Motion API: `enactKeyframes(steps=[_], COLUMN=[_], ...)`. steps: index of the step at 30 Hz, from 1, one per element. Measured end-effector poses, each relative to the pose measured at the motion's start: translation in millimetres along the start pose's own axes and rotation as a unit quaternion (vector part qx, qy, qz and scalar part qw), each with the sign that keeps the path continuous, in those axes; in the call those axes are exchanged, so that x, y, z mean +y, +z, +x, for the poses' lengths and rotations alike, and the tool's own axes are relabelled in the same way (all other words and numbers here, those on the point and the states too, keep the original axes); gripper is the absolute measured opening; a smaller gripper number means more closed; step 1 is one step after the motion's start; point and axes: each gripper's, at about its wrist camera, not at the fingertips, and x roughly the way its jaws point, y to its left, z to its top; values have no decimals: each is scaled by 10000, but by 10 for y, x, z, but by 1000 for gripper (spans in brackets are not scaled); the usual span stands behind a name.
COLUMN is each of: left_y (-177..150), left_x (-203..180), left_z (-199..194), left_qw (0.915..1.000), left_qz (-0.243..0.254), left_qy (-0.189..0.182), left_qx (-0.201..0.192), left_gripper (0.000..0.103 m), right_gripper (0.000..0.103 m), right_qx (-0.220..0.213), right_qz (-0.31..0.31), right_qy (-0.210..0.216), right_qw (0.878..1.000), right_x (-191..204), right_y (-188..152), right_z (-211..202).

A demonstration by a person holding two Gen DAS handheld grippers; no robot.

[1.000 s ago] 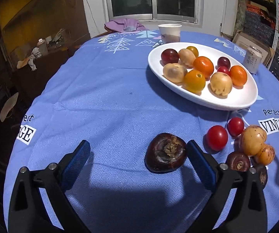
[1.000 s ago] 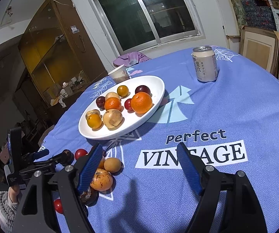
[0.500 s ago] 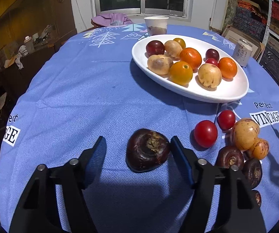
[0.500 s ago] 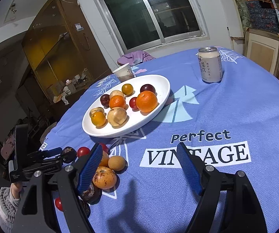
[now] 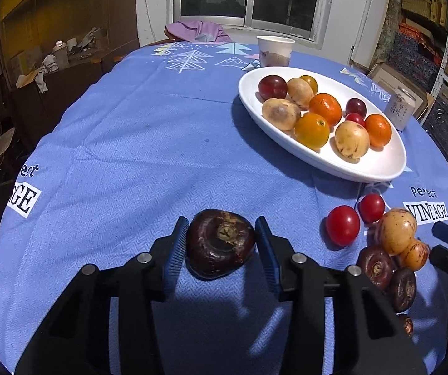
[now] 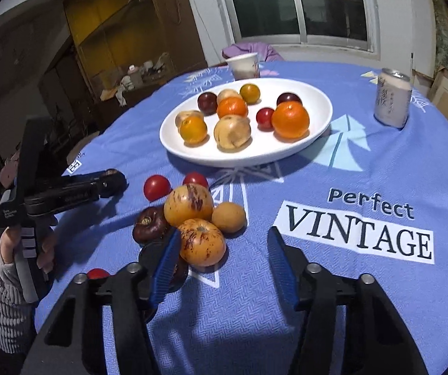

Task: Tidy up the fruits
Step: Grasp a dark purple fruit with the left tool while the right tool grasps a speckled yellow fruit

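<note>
The left gripper (image 5: 220, 243) has just been closing, and its 2 blue pads now press both sides of the dark brown fruit (image 5: 220, 243) lying on the blue tablecloth (image 5: 130, 143). The right gripper (image 6: 222, 265) has also been narrowing; its jaws stand partly apart, gripping nothing, with a speckled orange fruit (image 6: 202, 242) just inside its left pad. The white plate (image 6: 317, 100) of fruit sits ahead.

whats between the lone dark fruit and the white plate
Only bare blue tablecloth between the dark fruit and the white plate, seen in the left wrist view.
</note>
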Motion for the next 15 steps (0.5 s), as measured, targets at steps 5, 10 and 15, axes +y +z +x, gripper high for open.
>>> enactKeyframes(steps=[5, 10, 15], left_y=[1, 4, 7], left_x=[0, -7, -7], left_z=[16, 20, 22], left_qw=[10000, 10000, 10000], left_qz=[-1, 27, 27], left_qy=[24, 11, -30], left_qx=[26, 7, 10], left_gripper=[44, 44, 44], right_gripper=[53, 51, 51], right_qx=[311, 411, 515], right_qz=[148, 297, 428], right_qy=[346, 561, 740], right_qw=[9988, 9971, 9950], right_x=[6, 36, 55], right_y=[-21, -12, 15], right_z=[118, 191, 266])
